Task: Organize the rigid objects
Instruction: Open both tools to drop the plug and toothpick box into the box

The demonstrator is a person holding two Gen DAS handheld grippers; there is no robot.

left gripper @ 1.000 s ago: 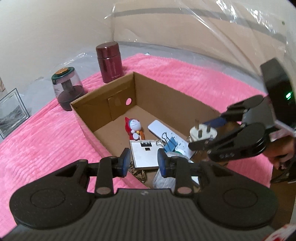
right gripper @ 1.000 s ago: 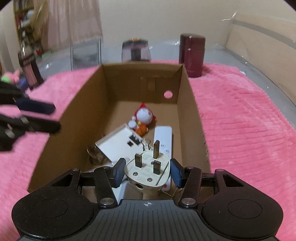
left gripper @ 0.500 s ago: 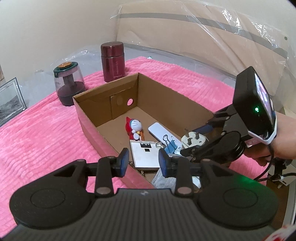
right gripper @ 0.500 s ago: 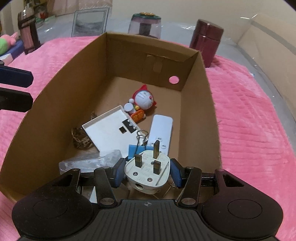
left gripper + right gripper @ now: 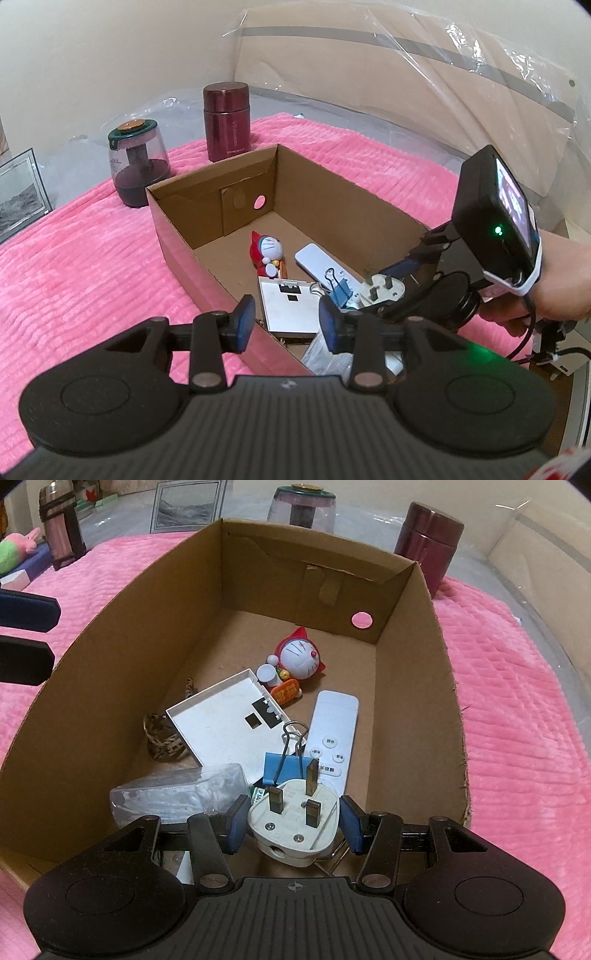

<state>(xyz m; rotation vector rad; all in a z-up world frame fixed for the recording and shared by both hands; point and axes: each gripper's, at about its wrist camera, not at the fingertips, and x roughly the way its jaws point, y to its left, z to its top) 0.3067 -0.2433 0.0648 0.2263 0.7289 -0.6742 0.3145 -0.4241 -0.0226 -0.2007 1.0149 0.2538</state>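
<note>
Cut off by the left edge of the left wrist view: framed picture (image 5: pixel 18 199). Same for the left gripper (image 5: pixel 26 635) in the right wrist view, only finger ends showing. Hidden under the white plug (image 5: pixel 293 821): near end of the remote (image 5: pixel 332 734) and part of the blue binder clip (image 5: pixel 282 768). Too small to read: remote button labels.

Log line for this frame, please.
right tongs: shut on plug, over box | left tongs: empty, opening
</note>
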